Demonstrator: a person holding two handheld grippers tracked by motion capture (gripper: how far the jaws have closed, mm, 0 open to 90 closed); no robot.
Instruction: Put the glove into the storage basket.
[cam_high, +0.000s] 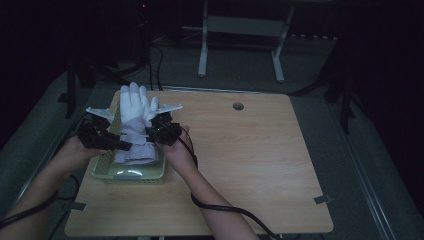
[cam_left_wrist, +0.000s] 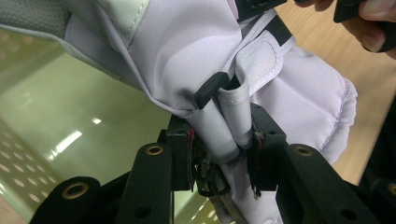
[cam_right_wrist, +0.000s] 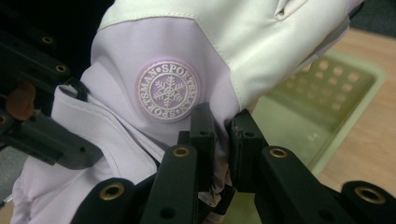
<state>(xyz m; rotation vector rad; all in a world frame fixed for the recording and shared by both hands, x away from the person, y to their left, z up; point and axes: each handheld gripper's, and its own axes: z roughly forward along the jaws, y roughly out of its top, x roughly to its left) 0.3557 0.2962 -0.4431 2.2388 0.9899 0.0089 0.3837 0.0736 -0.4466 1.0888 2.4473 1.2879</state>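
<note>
a white and pale lilac ski glove (cam_high: 134, 125) is held upright over the pale green perforated basket (cam_high: 107, 169), fingers pointing up, at the left rear part of the wooden desk (cam_high: 260, 160). the cuff hangs down into the basket. the left tool (cam_left_wrist: 223, 154) is pinched on a fold of the lilac cuff fabric, beside a strap with a black tab (cam_left_wrist: 211, 88), as seen in the left gripper view. the right tool (cam_right_wrist: 223, 135) is clamped on the glove's edge just below the round snowflake badge (cam_right_wrist: 168, 91), jaws nearly pressed together with fabric between them. in the high view, both tools are seen at either side of the glove, left tool (cam_high: 120, 145) low, right tool (cam_high: 152, 131) slightly higher. the basket's green floor is glimpsed behind the glove.
</note>
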